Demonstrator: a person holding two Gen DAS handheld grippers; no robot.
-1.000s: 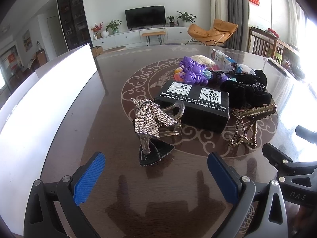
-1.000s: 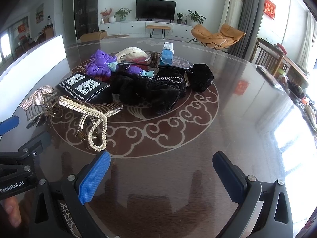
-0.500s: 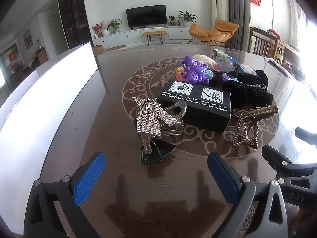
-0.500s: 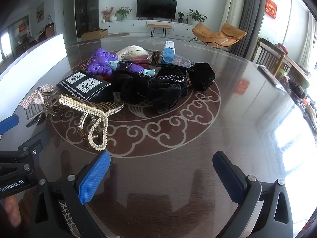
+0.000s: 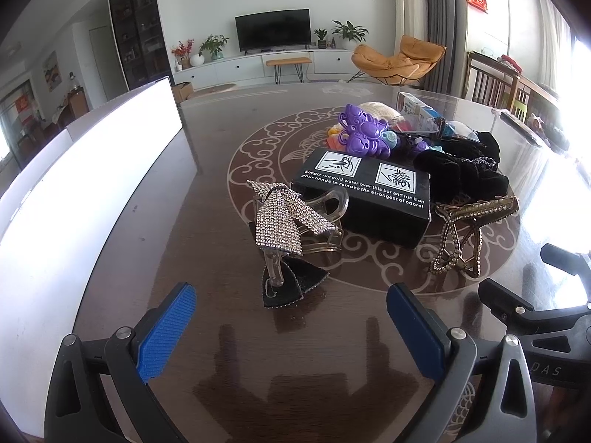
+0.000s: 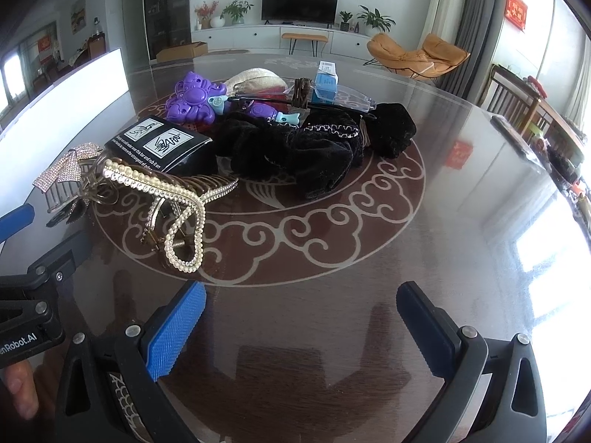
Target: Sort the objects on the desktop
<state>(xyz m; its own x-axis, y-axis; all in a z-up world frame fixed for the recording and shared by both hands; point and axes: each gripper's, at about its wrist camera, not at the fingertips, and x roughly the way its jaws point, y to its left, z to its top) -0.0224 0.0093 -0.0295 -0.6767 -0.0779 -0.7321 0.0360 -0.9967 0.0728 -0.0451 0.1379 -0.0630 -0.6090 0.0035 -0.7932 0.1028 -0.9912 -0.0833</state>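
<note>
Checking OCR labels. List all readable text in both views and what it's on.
"Simply run cold water over this bar and rub it on your hands to remove the strongest of odors!": black box.
"DAS": right hand-held gripper, left wrist view.
"nRobot.AI", start cut off: left hand-held gripper, right wrist view.
Blue carton, red wall hanging: unreadable.

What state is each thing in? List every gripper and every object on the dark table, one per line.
Left gripper: open, empty, above the table.
Right gripper: open, empty.
Rhinestone bow hair claw: lying on its side, apart from both grippers.
Pearl-studded hair claw: lying on the table, untouched.
Black printed box: closed, lying flat.
Black velvet scrunchies: heaped together.
Purple plastic butterfly toy: resting in the pile.
</note>
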